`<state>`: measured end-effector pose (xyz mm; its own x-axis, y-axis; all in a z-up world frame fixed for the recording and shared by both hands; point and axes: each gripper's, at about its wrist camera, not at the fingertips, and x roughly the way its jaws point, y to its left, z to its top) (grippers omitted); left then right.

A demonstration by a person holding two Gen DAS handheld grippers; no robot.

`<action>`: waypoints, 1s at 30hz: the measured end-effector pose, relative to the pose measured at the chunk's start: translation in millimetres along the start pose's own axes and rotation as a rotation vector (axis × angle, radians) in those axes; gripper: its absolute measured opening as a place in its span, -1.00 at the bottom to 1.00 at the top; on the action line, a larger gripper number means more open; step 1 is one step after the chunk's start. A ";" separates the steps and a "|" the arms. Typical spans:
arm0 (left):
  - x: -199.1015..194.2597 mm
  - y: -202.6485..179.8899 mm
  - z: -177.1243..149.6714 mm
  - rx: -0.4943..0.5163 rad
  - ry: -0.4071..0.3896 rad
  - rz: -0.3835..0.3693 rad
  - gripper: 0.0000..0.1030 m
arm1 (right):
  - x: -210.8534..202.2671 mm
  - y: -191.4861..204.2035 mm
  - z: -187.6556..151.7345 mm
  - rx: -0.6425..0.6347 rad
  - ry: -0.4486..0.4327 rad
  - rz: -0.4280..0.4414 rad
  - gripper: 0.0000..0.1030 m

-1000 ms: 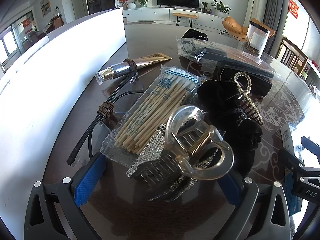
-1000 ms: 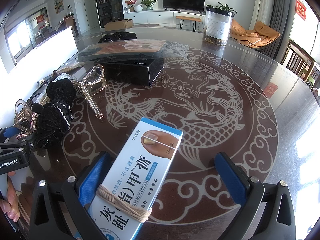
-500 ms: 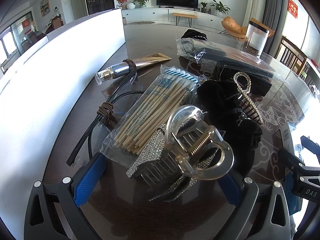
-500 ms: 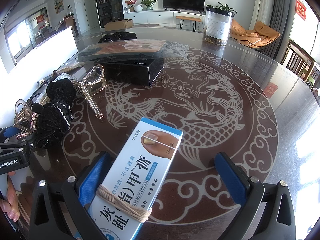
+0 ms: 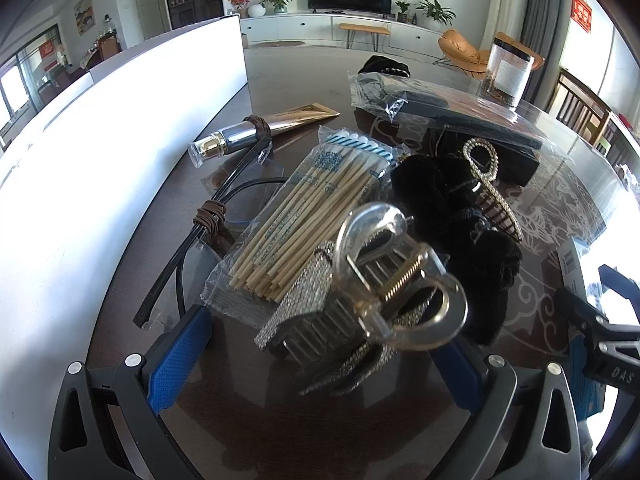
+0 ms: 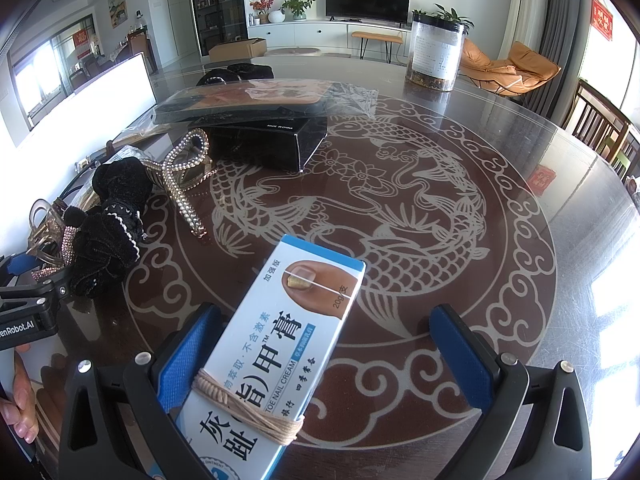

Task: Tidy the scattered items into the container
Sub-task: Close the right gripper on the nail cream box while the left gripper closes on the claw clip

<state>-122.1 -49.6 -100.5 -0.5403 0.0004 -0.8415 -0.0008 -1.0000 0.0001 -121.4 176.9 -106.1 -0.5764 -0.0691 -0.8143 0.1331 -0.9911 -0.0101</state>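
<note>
My left gripper point(image 5: 320, 352) is open, its blue pads either side of a clear rhinestone claw hair clip point(image 5: 376, 292) lying on the table. Beyond the clip lie a bag of cotton swabs point(image 5: 312, 208), a black scrunchie point(image 5: 452, 216), a pearl hair clip point(image 5: 488, 184), glasses point(image 5: 224, 216) and a silver-gold tube point(image 5: 256, 132). The white container point(image 5: 92, 152) stands along the left. My right gripper point(image 6: 320, 356) is open around a blue-white toe nail cream box point(image 6: 280, 352) bound with a rubber band, which lies against the left pad.
A black box point(image 6: 264, 140) under a bagged flat item point(image 6: 248, 100) sits mid-table. A clear jar point(image 6: 436, 56) stands at the far side. The glass table with a fish pattern point(image 6: 400, 200) spreads right. The left gripper's body shows at the right view's left edge point(image 6: 24, 312).
</note>
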 end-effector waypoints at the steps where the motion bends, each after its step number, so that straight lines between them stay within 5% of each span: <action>1: -1.7 1.2 -2.5 0.010 0.004 -0.006 1.00 | 0.0 0.0 0.1 0.000 0.000 0.000 1.00; 9: -19.2 18.6 -19.3 0.104 0.092 -0.109 1.00 | 0.0 -0.1 0.1 0.000 0.000 0.000 1.00; 15: -39.8 32.3 -7.5 0.097 0.032 -0.200 1.00 | 0.0 -0.1 0.1 0.000 0.000 0.000 1.00; 22: -20.6 8.8 17.3 0.199 0.020 -0.245 1.00 | 0.1 0.0 -0.2 -0.001 0.000 0.001 1.00; 25: -13.3 -2.5 24.1 0.211 0.018 -0.281 1.00 | 0.3 -1.4 3.8 -0.097 0.085 0.068 1.00; 30: -16.1 -35.3 15.4 0.295 0.036 -0.307 0.64 | -11.3 -22.5 -10.7 -0.084 0.129 0.066 1.00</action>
<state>-126.4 -14.3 -78.7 -0.4478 0.2923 -0.8450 -0.4007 -0.9104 -0.1026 -109.2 201.2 -102.8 -0.4565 -0.1134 -0.8825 0.2374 -0.9714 0.0021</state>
